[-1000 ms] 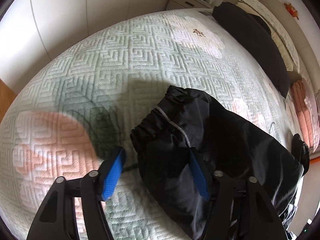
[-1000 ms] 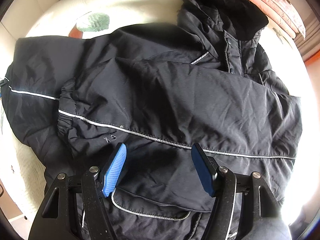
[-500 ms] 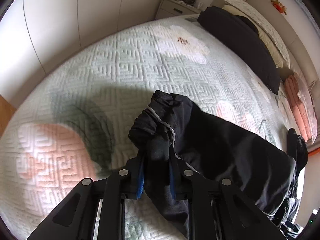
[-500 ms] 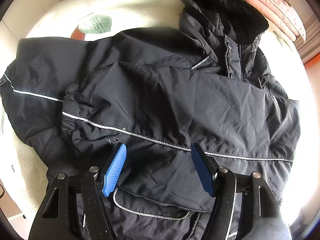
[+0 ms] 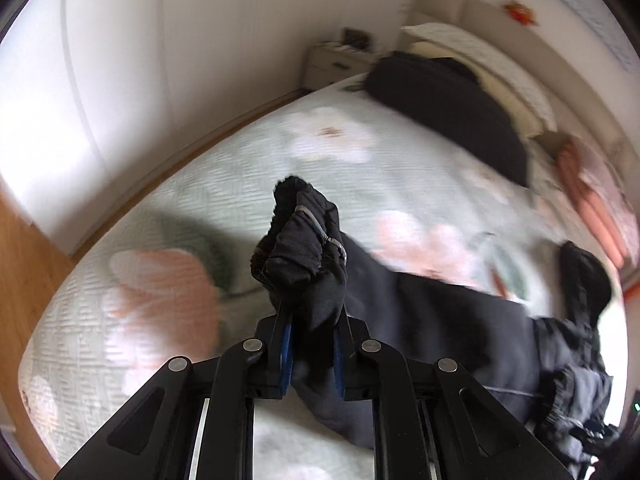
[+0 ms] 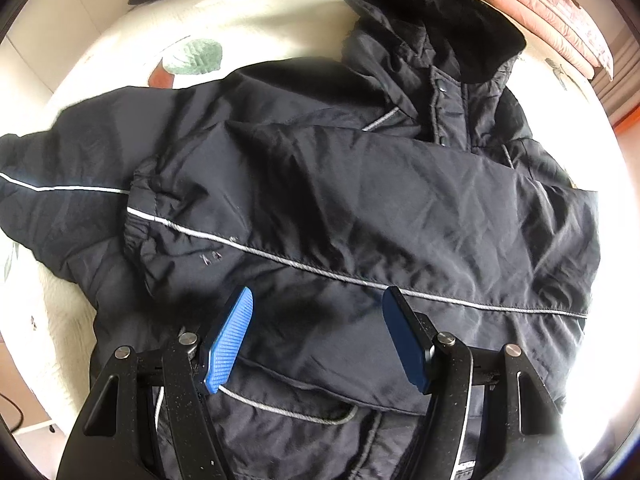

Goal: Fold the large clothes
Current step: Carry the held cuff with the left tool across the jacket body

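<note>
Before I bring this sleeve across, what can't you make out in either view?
- Left view: left tool shut on the cuff; its pads are buried in fabric, so grip depth is hidden.
- Left view: motion blur smears the bedspread.
- Right view: jacket hem is cut off behind the open right tool.

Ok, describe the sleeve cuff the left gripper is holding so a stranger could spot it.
On the floral quilted bed lies a black jacket. Its far sleeve ends in a bunched elastic cuff, pinched in the left gripper and raised off the quilt; the other cuff lies flat across the jacket's front.
</note>
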Demonstrator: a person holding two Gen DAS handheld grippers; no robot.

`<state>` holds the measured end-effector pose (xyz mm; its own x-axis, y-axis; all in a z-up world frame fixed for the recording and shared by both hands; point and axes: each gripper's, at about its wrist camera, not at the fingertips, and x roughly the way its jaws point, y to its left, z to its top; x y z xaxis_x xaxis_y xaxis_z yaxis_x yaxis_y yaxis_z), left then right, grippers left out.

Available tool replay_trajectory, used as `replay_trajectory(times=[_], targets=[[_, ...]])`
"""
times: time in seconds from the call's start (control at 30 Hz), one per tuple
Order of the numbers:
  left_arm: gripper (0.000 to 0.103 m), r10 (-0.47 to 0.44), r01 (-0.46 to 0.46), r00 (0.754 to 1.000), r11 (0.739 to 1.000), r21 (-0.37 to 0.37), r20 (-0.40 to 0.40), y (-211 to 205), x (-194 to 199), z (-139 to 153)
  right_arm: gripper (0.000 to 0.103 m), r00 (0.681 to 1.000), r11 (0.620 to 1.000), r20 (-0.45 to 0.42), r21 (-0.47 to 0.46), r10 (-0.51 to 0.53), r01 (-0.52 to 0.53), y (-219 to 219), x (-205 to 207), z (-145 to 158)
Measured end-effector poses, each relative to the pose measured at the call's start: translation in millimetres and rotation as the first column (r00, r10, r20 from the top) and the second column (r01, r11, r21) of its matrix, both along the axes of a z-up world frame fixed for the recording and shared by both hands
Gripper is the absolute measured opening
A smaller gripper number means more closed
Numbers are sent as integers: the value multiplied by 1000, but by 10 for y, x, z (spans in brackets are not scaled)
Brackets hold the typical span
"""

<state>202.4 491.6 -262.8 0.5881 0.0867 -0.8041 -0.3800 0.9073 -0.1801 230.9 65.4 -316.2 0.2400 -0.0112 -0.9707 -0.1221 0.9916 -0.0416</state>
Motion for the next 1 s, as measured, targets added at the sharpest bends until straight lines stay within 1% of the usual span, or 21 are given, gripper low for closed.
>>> replay_trajectory(times=[0.1,0.2,0.23,0.3,0.33,0.5,0.6,0.7,0.8,1.0], targets=[[16,-109,109,994,994,-17,32,-533,-27,249,70,1000,1000,7,9,-9,9,-200,-83,84],[16,-223,222,974,975,20,34,-1158,-14,430,70,999,999,16,20,-29,28,-433,-139,168],[16,-255,255,966,967,7,38,-1351,-13,457,70,999,999,19,25,-38,38,-519,-155,196],[16,-312,313,949,950,-19,41,-1740,7,473,70,998,998,22,35,-59,58,-701,-186,244],[16,-327,328,944,945,-16,41,-1880,14,479,70,997,997,24,39,-68,67,-797,-198,270],[16,-428,428,903,904,-4,22,-2718,10,401,70,995,995,31,45,-96,94,-1211,-250,366],[16,-496,497,868,868,-5,10,-3238,11,331,70,993,992,30,52,-114,113,-1483,-295,401],[16,-565,564,825,823,-62,6,-3755,-3,243,70,990,989,30,60,-136,134,-1727,-348,420],[16,-637,634,771,766,-106,10,-4347,-40,144,70,988,987,30,68,-151,148,-1967,-387,433],[16,-714,709,700,686,-163,38,-5161,-87,46,70,986,984,34,74,-166,163,-2344,-454,466]])
